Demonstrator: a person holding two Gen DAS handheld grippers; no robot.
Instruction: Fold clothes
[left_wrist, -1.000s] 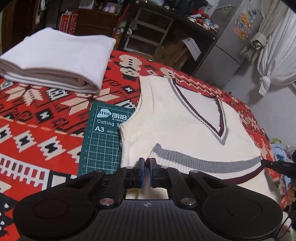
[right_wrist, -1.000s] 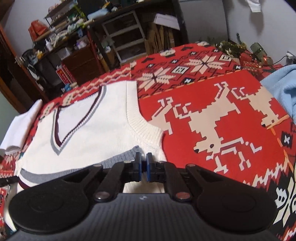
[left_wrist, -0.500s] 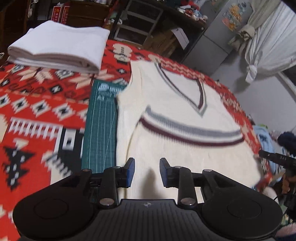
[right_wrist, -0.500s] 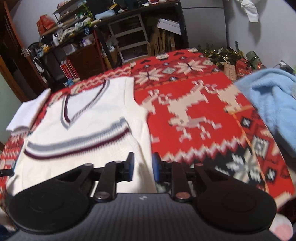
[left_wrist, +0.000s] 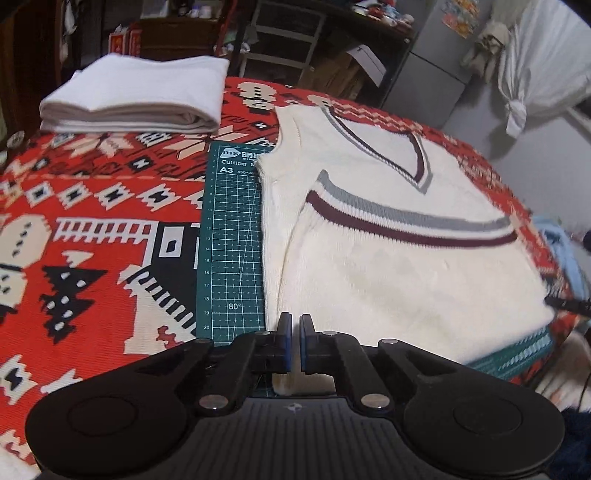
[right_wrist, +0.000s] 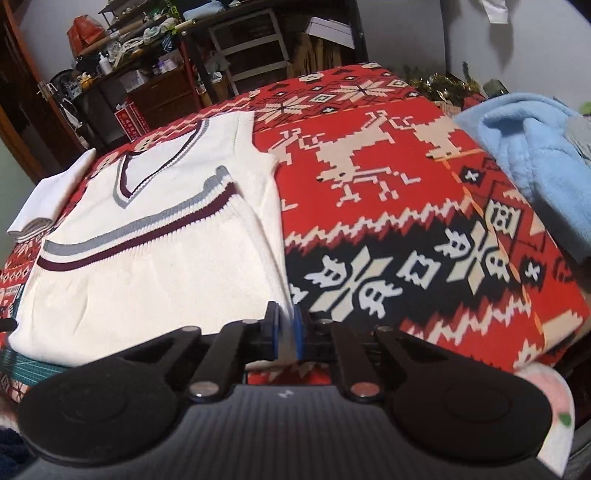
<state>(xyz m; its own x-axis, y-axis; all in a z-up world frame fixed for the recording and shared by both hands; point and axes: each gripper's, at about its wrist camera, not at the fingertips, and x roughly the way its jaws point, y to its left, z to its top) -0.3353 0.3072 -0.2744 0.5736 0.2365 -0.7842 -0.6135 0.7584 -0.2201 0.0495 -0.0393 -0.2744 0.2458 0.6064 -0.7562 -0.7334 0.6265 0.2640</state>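
A cream knit vest (left_wrist: 388, 266) with a grey and maroon V-neck lies on the green cutting mat (left_wrist: 232, 240). Its striped hem is folded up and rests just below the neckline. My left gripper (left_wrist: 294, 332) sits at the near left corner of the folded edge, its fingers almost together with cream cloth showing just below them. In the right wrist view the vest (right_wrist: 147, 273) fills the left half. My right gripper (right_wrist: 286, 332) is shut on its near right corner, with pale cloth pinched between the blue pads.
A folded white cloth (left_wrist: 136, 96) lies at the far left, also in the right view as the white stack (right_wrist: 48, 195). A red patterned blanket (right_wrist: 406, 221) covers the surface. A light blue fleece (right_wrist: 535, 155) is heaped at the right. Shelves and drawers stand behind.
Both grippers laid the striped hem up over the chest, opened, drew back toward me, and have closed again at the near corners of the new fold.
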